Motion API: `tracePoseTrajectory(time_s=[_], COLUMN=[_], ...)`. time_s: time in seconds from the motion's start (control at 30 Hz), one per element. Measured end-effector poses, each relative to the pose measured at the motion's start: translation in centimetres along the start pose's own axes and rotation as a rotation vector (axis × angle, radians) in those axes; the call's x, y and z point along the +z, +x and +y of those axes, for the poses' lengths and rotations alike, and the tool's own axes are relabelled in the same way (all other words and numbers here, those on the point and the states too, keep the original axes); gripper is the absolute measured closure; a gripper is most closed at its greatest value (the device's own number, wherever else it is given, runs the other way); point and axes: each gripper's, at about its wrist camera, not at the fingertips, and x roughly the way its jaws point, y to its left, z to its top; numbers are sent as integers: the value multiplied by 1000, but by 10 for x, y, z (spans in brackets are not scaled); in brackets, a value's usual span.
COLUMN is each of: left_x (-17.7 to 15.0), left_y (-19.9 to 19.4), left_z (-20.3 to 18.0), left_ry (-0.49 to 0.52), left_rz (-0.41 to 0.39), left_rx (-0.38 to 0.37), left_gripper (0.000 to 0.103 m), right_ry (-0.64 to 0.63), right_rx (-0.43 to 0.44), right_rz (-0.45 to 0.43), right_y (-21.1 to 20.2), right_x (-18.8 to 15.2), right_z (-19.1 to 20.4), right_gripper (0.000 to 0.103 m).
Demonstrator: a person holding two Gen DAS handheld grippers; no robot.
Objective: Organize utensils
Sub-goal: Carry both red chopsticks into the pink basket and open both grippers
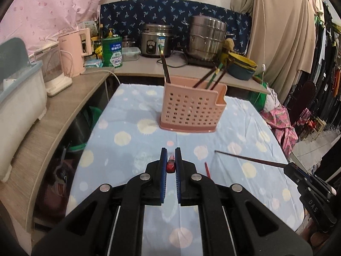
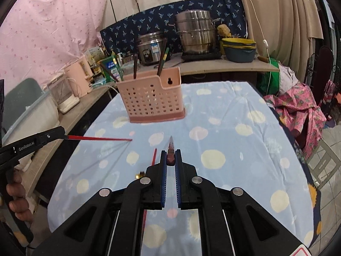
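A pink perforated utensil holder [image 1: 191, 109] stands on the blue spotted tablecloth [image 1: 127, 132], with several dark chopsticks [image 1: 165, 67] leaning in it; it also shows in the right wrist view [image 2: 152, 98]. My left gripper [image 1: 171, 160] is shut on a red chopstick [image 1: 171, 165], seen from the side in the right wrist view [image 2: 98, 138]. My right gripper [image 2: 171, 160] is shut on a dark patterned chopstick [image 2: 171, 151], which shows in the left wrist view [image 1: 249, 159]. Another red chopstick [image 1: 207, 170] lies on the cloth between the grippers [image 2: 153, 155].
A wooden counter [image 1: 55, 115] runs along the left with a pink kettle [image 1: 73, 51] and a green can [image 1: 111, 52]. At the back stand a rice cooker [image 1: 156, 39], a steel steamer pot [image 1: 206, 37] and a yellow-rimmed bowl [image 1: 242, 65]. Clothes hang at right.
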Motion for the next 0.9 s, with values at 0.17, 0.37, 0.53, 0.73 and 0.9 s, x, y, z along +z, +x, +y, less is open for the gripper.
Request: tracePoseTrajectory(time_s=[0.17,0.37,0.53,0.73,0.9], left_x=[52,100,139,188,219], left_y=[0,3,-1,-7,-5], left_z=[0,-1,-2,-5,-13], left_ry=[3,2,-15,-21,-1], left_rz=[-88,-167,-242,-330,-389], left_rx=[14,15,3,-5,-6], left_gripper=[96,96,96,96,96], right_ry=[20,24,48,69,69], right_rx=[18,13,30,75,95], right_rz=[-94,-180,-252,-349,-416], right_y=[2,12,17,21,25], right_x=[52,102,138,187,221], right_z=[-6,-7,-8,0,10], right_gripper=[96,96,96,96,96])
